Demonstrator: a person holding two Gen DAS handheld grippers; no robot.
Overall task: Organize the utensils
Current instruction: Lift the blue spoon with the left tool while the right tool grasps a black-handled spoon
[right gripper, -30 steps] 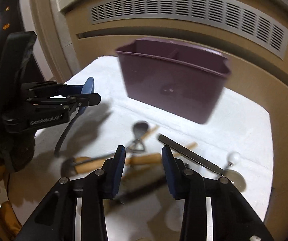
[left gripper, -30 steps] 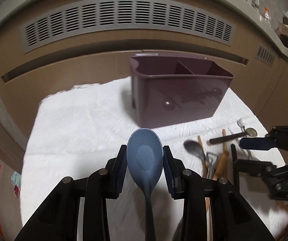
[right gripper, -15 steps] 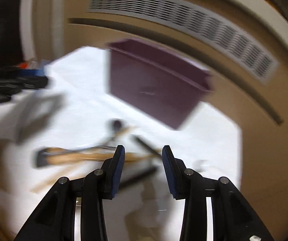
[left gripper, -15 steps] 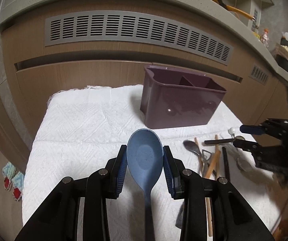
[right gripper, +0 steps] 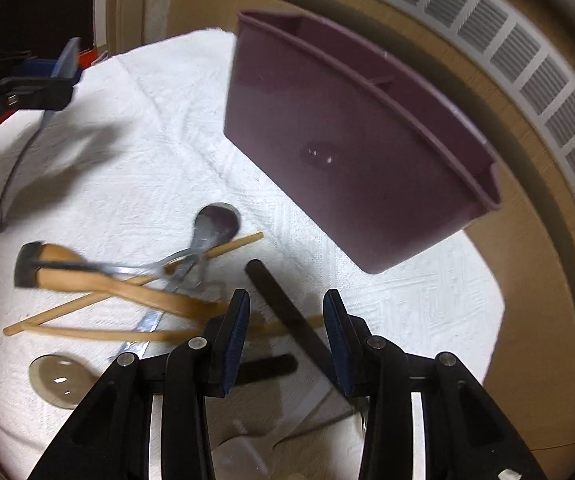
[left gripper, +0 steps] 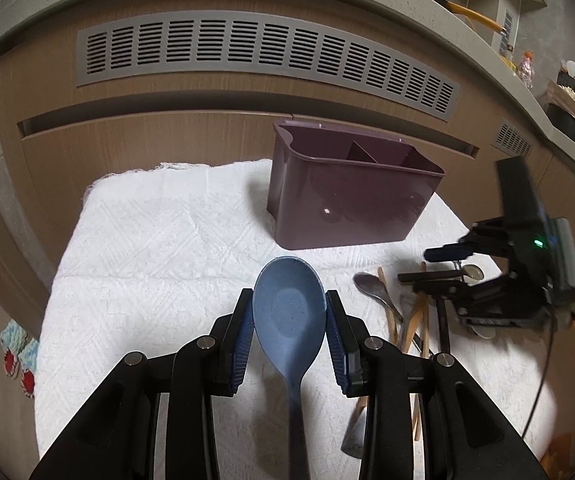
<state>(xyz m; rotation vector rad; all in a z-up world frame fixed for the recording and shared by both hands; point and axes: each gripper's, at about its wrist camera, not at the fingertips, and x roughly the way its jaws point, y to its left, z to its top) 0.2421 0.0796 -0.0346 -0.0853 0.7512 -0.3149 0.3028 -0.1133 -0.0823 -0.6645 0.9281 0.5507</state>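
Our left claw (left gripper: 289,326) grips the blue spoon (left gripper: 289,312), bowl pointing far toward the bin (left gripper: 351,196). Our right claw (right gripper: 286,336) hangs released, straddling the black stick (right gripper: 283,308).

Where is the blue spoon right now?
The blue spoon sits between the left gripper's pads, bowl forward, above the white towel, in front of and left of the purple caddy.

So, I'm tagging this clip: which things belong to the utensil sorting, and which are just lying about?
Belonging to the job:
- blue spoon, held in the left gripper
- purple caddy
- loose utensil pile
- right gripper, over a black handle

Lying about:
- white towel
- vent grille
- bottle
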